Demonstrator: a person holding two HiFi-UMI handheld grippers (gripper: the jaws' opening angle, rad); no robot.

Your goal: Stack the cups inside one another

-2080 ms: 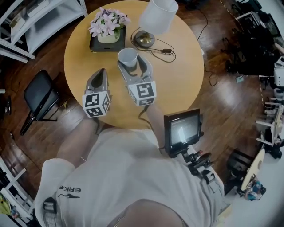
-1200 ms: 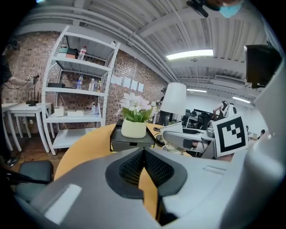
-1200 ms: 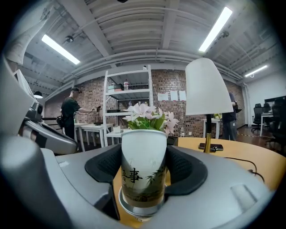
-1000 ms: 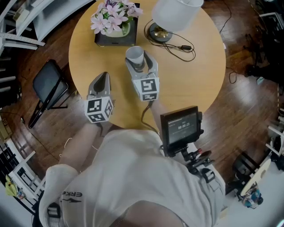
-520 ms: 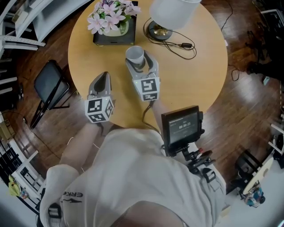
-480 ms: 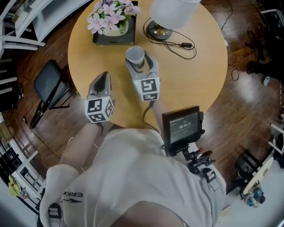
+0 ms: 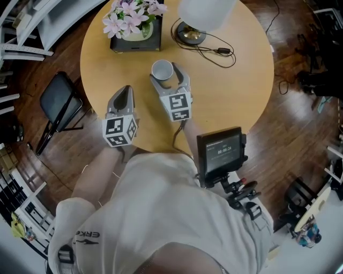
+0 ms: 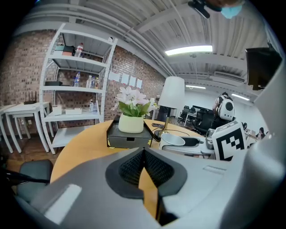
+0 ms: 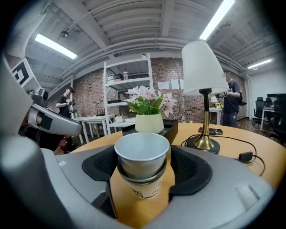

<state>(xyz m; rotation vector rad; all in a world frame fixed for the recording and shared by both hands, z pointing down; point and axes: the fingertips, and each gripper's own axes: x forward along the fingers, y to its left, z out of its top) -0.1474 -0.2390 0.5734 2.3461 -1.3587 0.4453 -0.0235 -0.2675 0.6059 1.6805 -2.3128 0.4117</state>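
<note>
Two paper cups (image 7: pixel 162 69) are nested, a plain white one sitting inside a printed one (image 9: pixel 142 188), and they stand on the round wooden table (image 7: pixel 225 91). My right gripper (image 7: pixel 167 74) has a jaw on each side of the stack. Those jaws are opening, and the pads (image 9: pixel 190 170) stand just off the cup walls. My left gripper (image 7: pixel 123 92) hovers to the left of it over the table, shut with nothing in it (image 8: pixel 144 156). The left gripper view shows the cup's rim (image 8: pixel 172 140) between the right gripper's jaws.
A potted flower on a black box (image 7: pixel 131 24) and a lamp (image 7: pixel 201 13) with its cable stand at the table's far side. A black chair (image 7: pixel 56 104) is left of the table. A small monitor (image 7: pixel 220 155) hangs at the person's right hip.
The right gripper has sunk a little with the cup stack down to the table, and its jaws have widened. The left gripper has kept still.
</note>
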